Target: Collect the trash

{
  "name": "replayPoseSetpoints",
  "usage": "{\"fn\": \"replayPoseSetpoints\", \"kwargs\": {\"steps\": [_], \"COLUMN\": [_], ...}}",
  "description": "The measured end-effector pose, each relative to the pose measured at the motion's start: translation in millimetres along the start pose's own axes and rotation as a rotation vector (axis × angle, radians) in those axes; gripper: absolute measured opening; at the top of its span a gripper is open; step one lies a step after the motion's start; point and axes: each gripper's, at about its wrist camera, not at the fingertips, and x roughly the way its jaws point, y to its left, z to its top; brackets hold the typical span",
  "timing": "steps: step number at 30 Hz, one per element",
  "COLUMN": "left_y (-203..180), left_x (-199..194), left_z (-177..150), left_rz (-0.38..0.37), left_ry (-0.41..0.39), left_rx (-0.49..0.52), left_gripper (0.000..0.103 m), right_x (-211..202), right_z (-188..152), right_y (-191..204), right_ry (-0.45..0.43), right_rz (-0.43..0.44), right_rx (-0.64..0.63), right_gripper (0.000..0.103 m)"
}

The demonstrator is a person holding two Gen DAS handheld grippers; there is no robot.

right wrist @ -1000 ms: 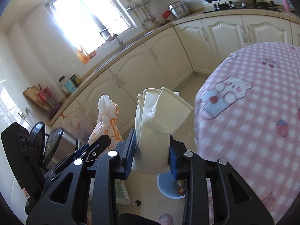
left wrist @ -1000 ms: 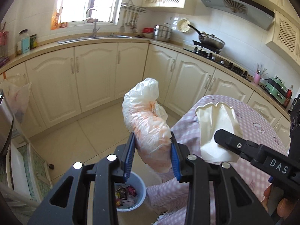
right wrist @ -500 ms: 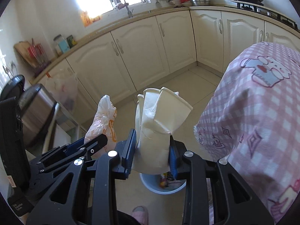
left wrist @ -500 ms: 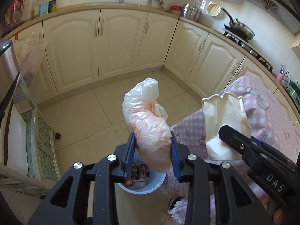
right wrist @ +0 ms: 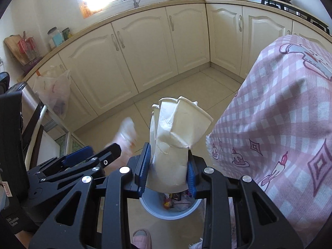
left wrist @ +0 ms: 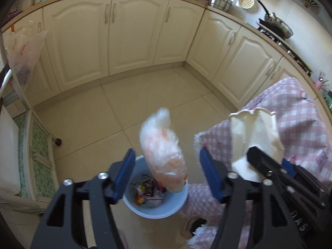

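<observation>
The left tool (left wrist: 166, 174) is spread apart, the plastic bag (left wrist: 162, 153) loose above the bin (left wrist: 155, 207). The right tool (right wrist: 167, 172), clamped on crushed cups (right wrist: 174, 141), should center over the bin before releasing.

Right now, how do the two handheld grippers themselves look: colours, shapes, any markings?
Both are alike. The left gripper and right gripper have matte black, angular frames with triangular cut-outs and round silver screw heads. Their fingers carry ribbed blue pads. White letters "DAS" show on the right gripper's side in the left view. No cables or sleeves are visible.
</observation>
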Motion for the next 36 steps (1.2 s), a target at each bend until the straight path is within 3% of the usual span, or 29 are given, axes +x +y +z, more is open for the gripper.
{"fn": "replayPoseSetpoints", "kwargs": {"steps": [7, 23, 25, 27, 31, 36], "left_y": [13, 38, 39, 39, 30, 9], "left_x": [7, -7, -10, -12, -24, -53], "left_z": [-6, -10, -9, -7, -4, -2], "left_rz": [0.010, 0.057, 0.054, 0.055, 0.051, 0.026], "left_ry": [0.019, 0.019, 0.015, 0.011, -0.005, -0.049], "left_rx": [-0.012, -0.042, -0.042, -0.043, -0.042, -0.008], "left_gripper": [0.074, 0.074, 0.074, 0.075, 0.075, 0.075], "right_x": [12, 17, 17, 13, -4, -47], "right_z": [-2, 1, 2, 4, 6, 10], "right_y": [5, 11, 11, 10, 10, 9], "right_ry": [0.019, 0.025, 0.018, 0.001, -0.036, -0.128], "right_rz": [-0.004, 0.018, 0.027, 0.013, -0.022, -0.109], "right_rx": [0.003, -0.015, -0.009, -0.010, -0.021, -0.067], "right_gripper": [0.029, 0.031, 0.037, 0.051, 0.054, 0.069]}}
